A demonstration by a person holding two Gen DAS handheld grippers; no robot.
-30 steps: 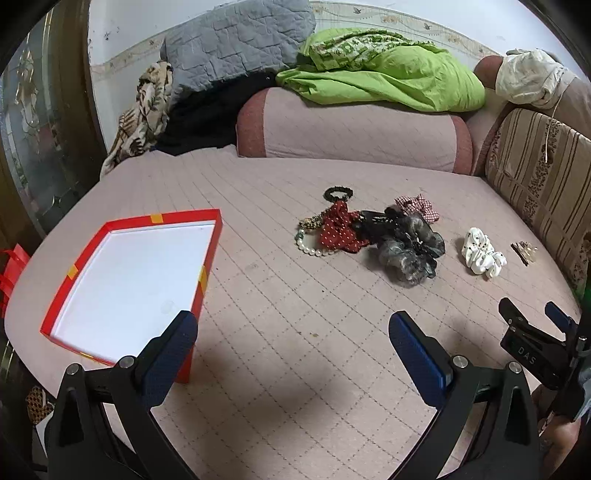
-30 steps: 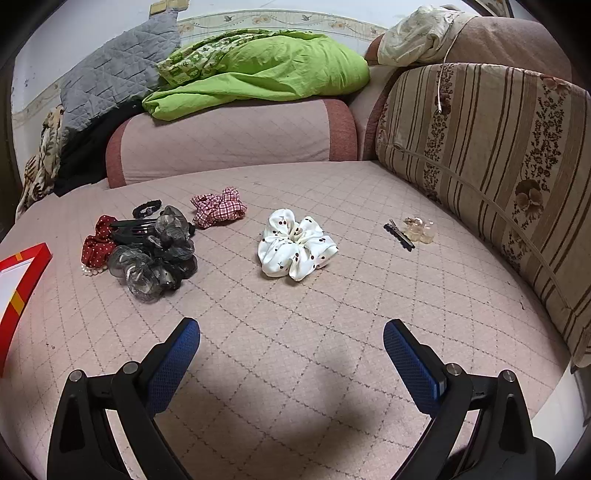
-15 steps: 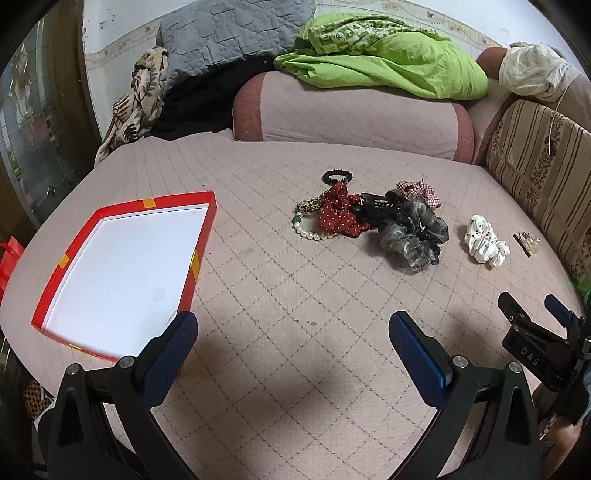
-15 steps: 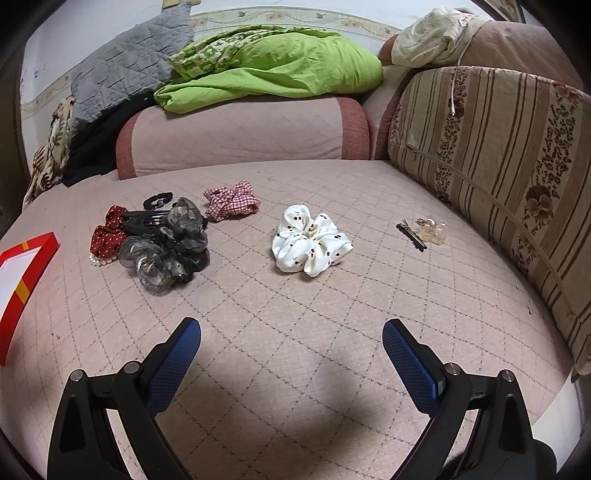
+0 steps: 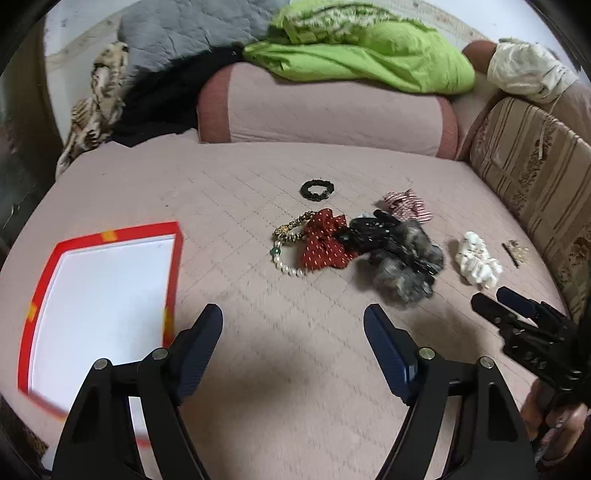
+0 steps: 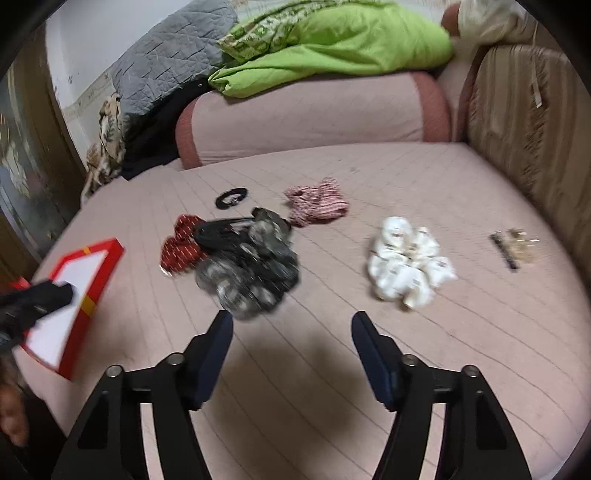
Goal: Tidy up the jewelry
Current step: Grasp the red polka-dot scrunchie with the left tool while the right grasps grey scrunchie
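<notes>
Left gripper (image 5: 293, 325) and right gripper (image 6: 291, 330), jaws just narrowing on nothing, are hovering over bare quilted cushion (image 5: 303, 369) between red-rimmed tray (image 5: 173, 258) and grey scrunchie (image 6: 255, 273).

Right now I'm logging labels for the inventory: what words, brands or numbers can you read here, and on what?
None can be read.
Side of the black right gripper: small pale marks, too blurred to read.
Red-rimmed white tray: only plain yellow tape patches, no writing.
Green patterned fabric: a pattern, no letters.
</notes>
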